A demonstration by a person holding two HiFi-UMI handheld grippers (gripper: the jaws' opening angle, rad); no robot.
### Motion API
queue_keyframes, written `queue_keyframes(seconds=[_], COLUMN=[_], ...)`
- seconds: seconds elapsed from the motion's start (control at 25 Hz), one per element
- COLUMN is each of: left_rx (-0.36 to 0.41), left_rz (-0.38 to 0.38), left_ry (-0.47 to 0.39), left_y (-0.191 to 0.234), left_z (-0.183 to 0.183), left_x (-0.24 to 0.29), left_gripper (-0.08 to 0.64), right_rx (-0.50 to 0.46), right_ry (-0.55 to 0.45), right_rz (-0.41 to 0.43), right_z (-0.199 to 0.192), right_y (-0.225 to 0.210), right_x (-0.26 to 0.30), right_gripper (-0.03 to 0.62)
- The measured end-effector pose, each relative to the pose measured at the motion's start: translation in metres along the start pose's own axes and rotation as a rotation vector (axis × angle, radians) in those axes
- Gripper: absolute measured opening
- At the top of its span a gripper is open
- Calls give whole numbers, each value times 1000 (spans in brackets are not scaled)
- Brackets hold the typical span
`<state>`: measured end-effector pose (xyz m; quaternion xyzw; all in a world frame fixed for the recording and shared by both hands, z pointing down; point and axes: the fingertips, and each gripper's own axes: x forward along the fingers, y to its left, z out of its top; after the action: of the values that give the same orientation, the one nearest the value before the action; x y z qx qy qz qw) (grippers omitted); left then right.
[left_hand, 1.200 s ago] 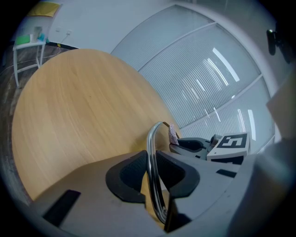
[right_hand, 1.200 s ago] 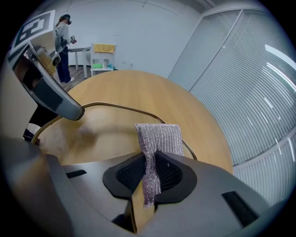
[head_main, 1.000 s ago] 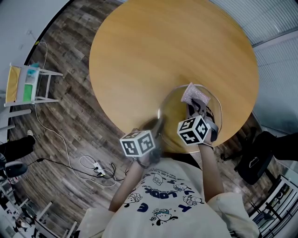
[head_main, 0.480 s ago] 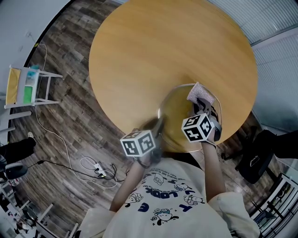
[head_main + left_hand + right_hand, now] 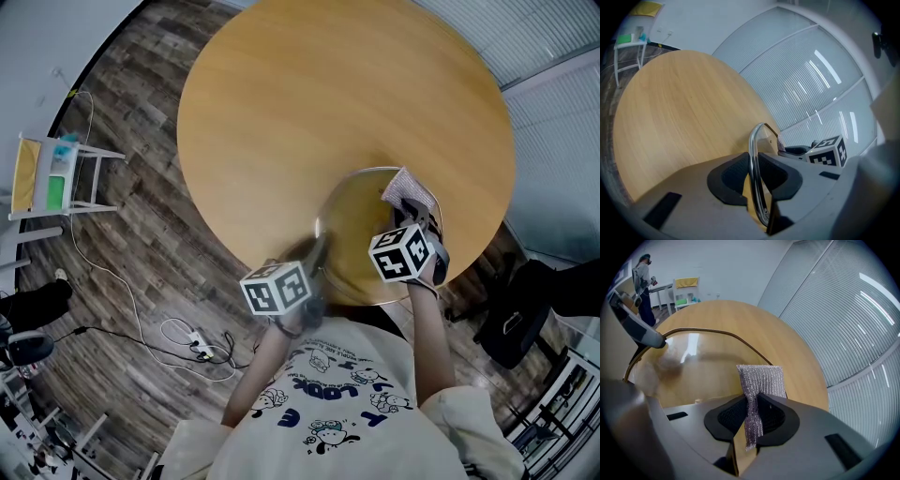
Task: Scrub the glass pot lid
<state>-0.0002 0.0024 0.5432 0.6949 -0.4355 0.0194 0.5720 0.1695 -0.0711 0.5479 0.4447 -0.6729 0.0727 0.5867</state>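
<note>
The glass pot lid [image 5: 361,220] stands tilted over the near edge of the round wooden table [image 5: 309,94]. My left gripper [image 5: 316,261] is shut on the lid's metal rim [image 5: 753,150] at its near left side; in the left gripper view the rim runs up between the pads [image 5: 754,171]. My right gripper [image 5: 406,218] is shut on a silver mesh scrub cloth [image 5: 406,187], which lies against the lid's far right part. In the right gripper view the cloth [image 5: 759,380] sticks up from the gripper [image 5: 752,416] over the glass [image 5: 693,366].
A white rack with yellow and green items [image 5: 54,173] stands on the floor at the left. Cables and a power strip [image 5: 197,337] lie near the person's feet. A dark bag [image 5: 511,328] sits at the right. Window blinds [image 5: 806,79] run beyond the table.
My right gripper has slid a little to the right across the lid with the scrub cloth. The left gripper and the lid have stayed put.
</note>
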Motion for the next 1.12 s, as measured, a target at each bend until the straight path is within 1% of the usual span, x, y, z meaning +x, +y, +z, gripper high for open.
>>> queue_keyframes(seconds=[0.32,0.8,1.12], left_rx=[-4,-17,-59], left_rz=[2,5,10], left_ry=[-2,-2,-2], left_y=[-1,1,6], left_z=[1,0,1], left_x=[0,0,2], left_gripper=[74,74,74], right_rx=[10,22,30], right_ry=[50,95,120], right_rz=[23,57,80], right_z=[-11,-24,-30], right_y=[0,6,10], right_x=[-1,-9,-14], right_gripper=[75,75,75])
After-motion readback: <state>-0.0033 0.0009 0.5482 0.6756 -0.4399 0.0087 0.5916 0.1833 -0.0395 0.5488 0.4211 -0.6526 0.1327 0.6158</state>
